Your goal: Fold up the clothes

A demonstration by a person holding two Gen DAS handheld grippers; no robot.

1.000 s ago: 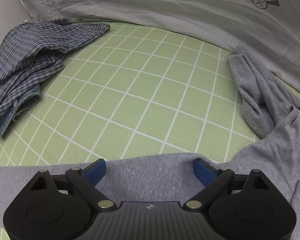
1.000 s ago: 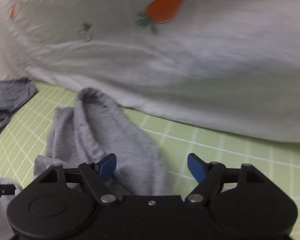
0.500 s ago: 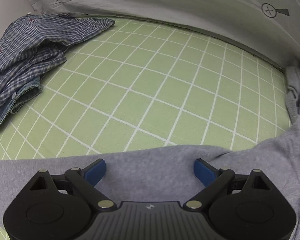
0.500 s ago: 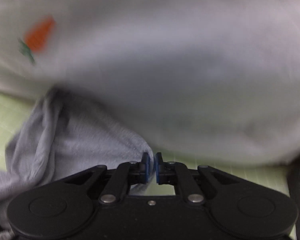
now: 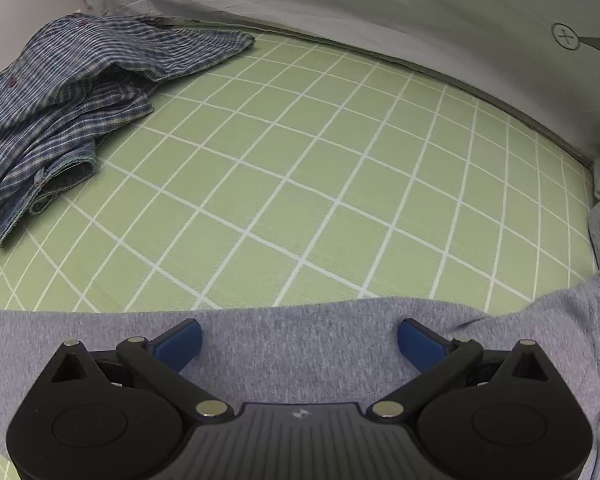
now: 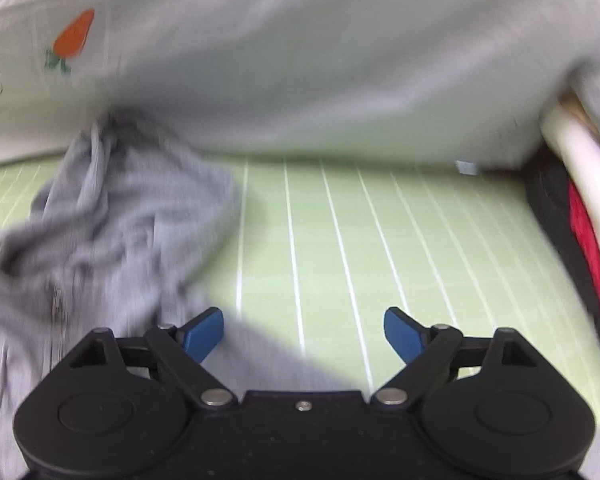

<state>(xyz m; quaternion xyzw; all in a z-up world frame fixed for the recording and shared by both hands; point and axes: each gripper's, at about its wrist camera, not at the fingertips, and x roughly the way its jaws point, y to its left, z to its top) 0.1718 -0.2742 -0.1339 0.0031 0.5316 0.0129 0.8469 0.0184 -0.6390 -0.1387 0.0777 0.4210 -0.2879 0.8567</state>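
Landmark: the green checked sheet (image 5: 300, 168), with white grid lines, covers the surface on which everything lies.

Grey garment: the grey sweatshirt (image 5: 300, 344) lies on the sheet's near side. In the left wrist view its flat edge runs as a long band from left to right just ahead of the tongs, then climbs along the sheet's right border, where a bunched part stands against the pale bedding. Its long axis there follows the sheet's near edge.

Grey garment, right wrist view: the same sweatshirt (image 6: 112, 220) is heaped on the sheet's left part, crumpled and blurred. Its narrow end points away toward the bedding and its wide end toward the camera.

Left gripper (image 5: 299, 340): jaws spread wide above the grey fabric, clasping nothing.

Right gripper (image 6: 303, 334): jaws spread wide. The left blue pad sits over the grey fabric, the right one over bare sheet.

Plaid shirt (image 5: 60, 112): crumpled blue check, at the sheet's far left corner, well apart from the sweatshirt.

Bedding (image 6: 320, 60): pale grey, printed with a carrot, banked along the sheet's far edge.

Dark and red cloth (image 6: 580, 240): at the sheet's right edge.
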